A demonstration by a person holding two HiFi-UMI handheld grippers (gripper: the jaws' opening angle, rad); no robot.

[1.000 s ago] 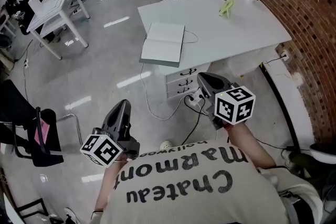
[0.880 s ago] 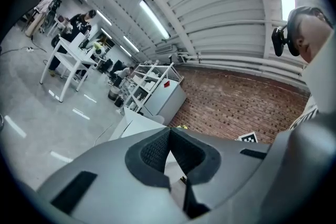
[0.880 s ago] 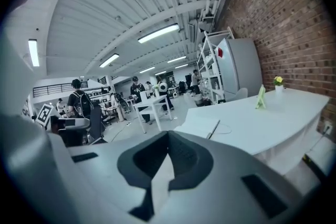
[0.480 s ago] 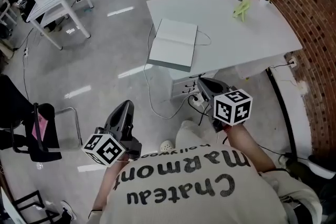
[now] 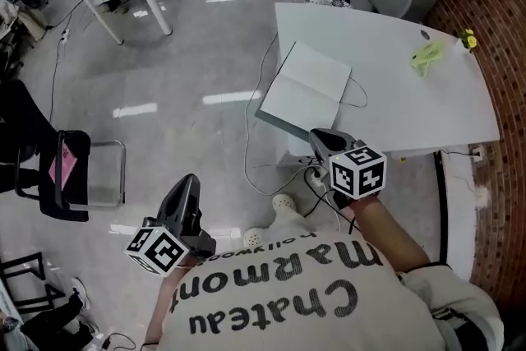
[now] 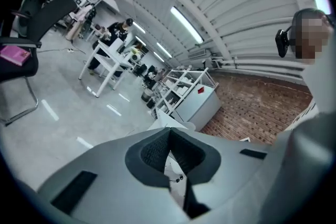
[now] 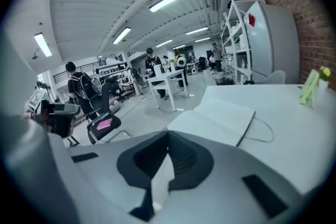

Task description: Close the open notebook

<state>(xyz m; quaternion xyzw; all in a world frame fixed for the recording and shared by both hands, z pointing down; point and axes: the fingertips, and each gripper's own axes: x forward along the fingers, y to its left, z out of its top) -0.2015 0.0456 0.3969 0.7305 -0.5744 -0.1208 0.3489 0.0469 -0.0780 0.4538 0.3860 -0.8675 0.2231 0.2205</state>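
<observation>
An open notebook (image 5: 304, 90) with blank pages lies on the near left corner of the white table (image 5: 411, 111), its edge over the table's rim. It also shows in the right gripper view, ahead of the jaws (image 7: 212, 118). My right gripper (image 5: 322, 136) is shut and empty, its tips just short of the notebook's near edge and lower than the tabletop. In its own view the right gripper (image 7: 168, 136) has the pads meeting. My left gripper (image 5: 187, 181) hangs over the floor, well left of the table, shut and empty (image 6: 169, 134).
A thin cord loop (image 5: 359, 94) lies beside the notebook. A green object (image 5: 427, 53) and a small yellow flower (image 5: 468, 37) sit at the table's far side. Cables and a power strip (image 5: 316, 177) lie under the table. A chair (image 5: 70, 177) stands left; brick wall right.
The person has stepped toward the table, so the notebook now sits close in front of the right gripper. Both grippers have sunk lower and stayed shut.
</observation>
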